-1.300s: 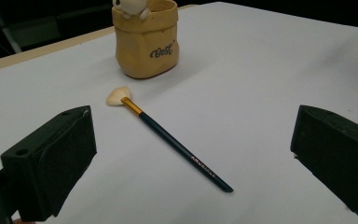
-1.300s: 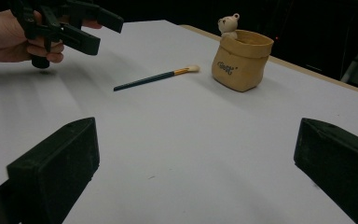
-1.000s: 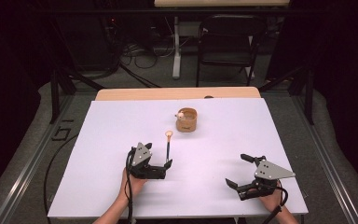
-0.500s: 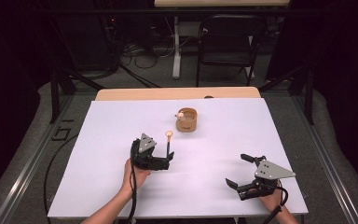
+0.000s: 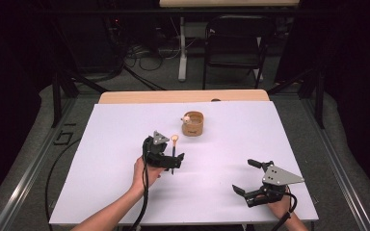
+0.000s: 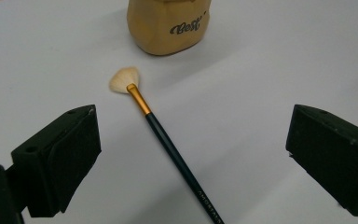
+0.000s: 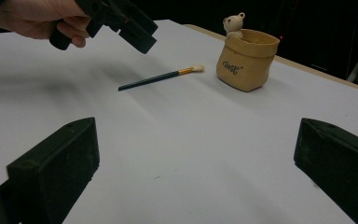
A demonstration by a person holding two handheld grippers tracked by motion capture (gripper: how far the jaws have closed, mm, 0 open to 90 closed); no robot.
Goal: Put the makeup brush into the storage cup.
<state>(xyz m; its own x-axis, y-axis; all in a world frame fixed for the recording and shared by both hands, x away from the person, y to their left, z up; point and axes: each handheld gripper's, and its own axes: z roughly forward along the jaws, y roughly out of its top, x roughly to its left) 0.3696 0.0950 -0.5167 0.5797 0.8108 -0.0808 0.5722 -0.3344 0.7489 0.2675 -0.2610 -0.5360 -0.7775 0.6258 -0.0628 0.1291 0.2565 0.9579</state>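
We find the left tongs (image 5: 176,162) held wide apart just above the brush (image 6: 168,140), which lies flat on the white desk (image 5: 106,144) with its pale bristles pointing toward the tan pot (image 6: 167,25) — near it, not touching. The right tongs (image 5: 249,177) rest open and empty, well apart, near the desk's front edge. Risks, in our judgement: the handle is thin and lies flush on the surface, so a closing grip may skid it or pinch only air; a descent too far forward could crush the bristles or nudge the pot.
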